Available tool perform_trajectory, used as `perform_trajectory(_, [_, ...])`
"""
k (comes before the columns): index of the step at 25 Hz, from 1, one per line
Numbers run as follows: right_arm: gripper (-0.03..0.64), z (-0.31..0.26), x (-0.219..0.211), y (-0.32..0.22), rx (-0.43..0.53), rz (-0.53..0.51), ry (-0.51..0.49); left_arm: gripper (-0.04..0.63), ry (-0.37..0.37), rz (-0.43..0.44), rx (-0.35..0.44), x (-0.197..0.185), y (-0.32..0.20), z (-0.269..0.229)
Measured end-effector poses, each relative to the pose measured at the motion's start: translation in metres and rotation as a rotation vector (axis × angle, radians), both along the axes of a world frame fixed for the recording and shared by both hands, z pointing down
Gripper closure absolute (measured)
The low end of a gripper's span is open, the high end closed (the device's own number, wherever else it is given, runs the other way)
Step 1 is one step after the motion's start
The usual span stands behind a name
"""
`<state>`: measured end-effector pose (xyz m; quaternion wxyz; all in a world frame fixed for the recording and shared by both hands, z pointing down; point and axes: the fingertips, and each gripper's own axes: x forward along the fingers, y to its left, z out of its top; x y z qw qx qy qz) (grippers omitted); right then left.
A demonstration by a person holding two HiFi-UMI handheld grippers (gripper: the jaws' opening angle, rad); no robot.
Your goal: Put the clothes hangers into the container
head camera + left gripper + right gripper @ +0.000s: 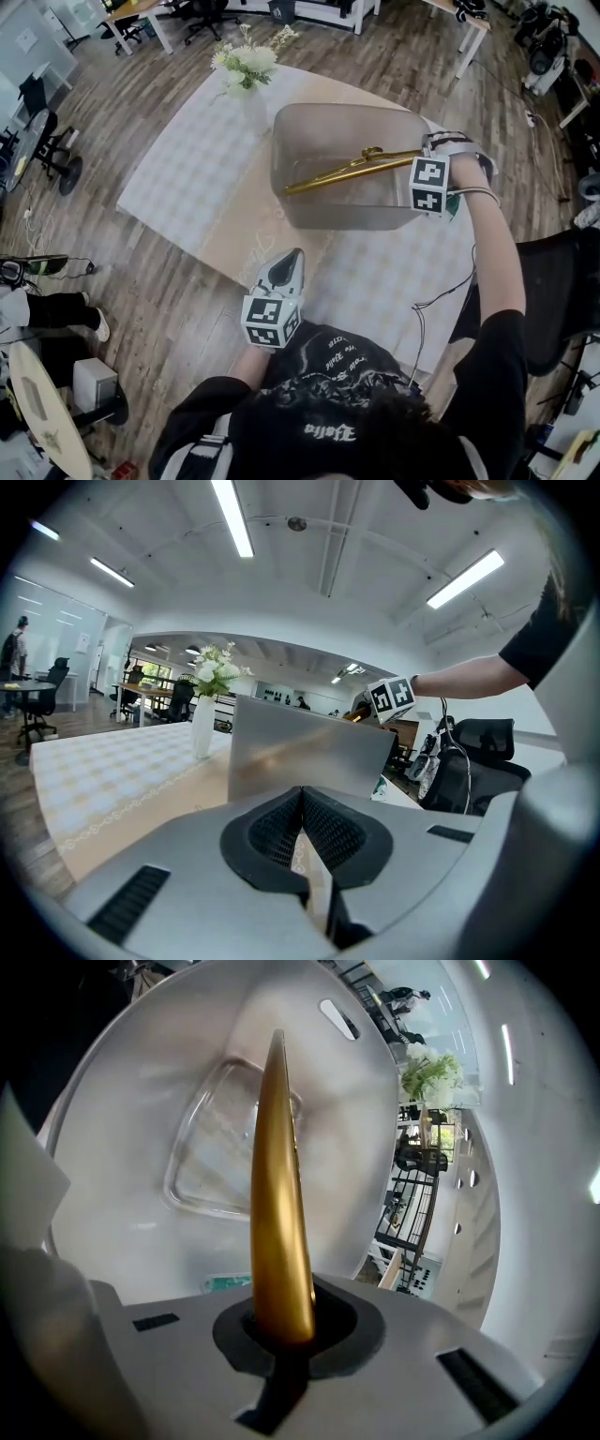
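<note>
Gripping one end of a gold clothes hanger (347, 171), my right tool (424, 155) sits at the right rim of the translucent grey container (323, 220), its jaws clenched on the hanger's arm; the right gripper view shows the dark pads of that tool (280, 1342) closed round the gold bar (277, 1194), which runs away from me and down towards the pale floor of the container (141, 1082); from the head view the hanger slants across the open top of the bin, its hook sticking up near the middle and its far end low by the left wall; whether that far tip touches the container I cannot tell; my left tool (292, 259) hangs over the near edge of the bench (183, 173), in front of the container and apart from it; its own view shows the jaws of this tool (302, 797) pressed together with nothing between them, pointing at the container's near wall (300, 752); a white vase of pale flowers (246, 67) stands on the chequered cloth beyond the container's far left corner, well clear of both tools, and it shows again to the left of the bin in the left gripper view (210, 710).
</note>
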<state>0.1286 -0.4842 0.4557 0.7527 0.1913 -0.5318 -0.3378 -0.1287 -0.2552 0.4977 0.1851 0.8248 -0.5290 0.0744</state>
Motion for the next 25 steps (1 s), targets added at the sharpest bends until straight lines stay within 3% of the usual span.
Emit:
perform_trajectory(11, [0.593, 0.020, -0.024, -0.017, -0.104, -0.031, 0.113, 0.575, -0.001, -0.039, -0.016, -0.011, -0.008, 0.008])
perform_trajectory(25, [0.578, 0.059, -0.012, -0.008, -0.260, 0.072, 0.053, 0.575, -0.014, -0.085, -0.030, -0.024, -0.012, 0.012])
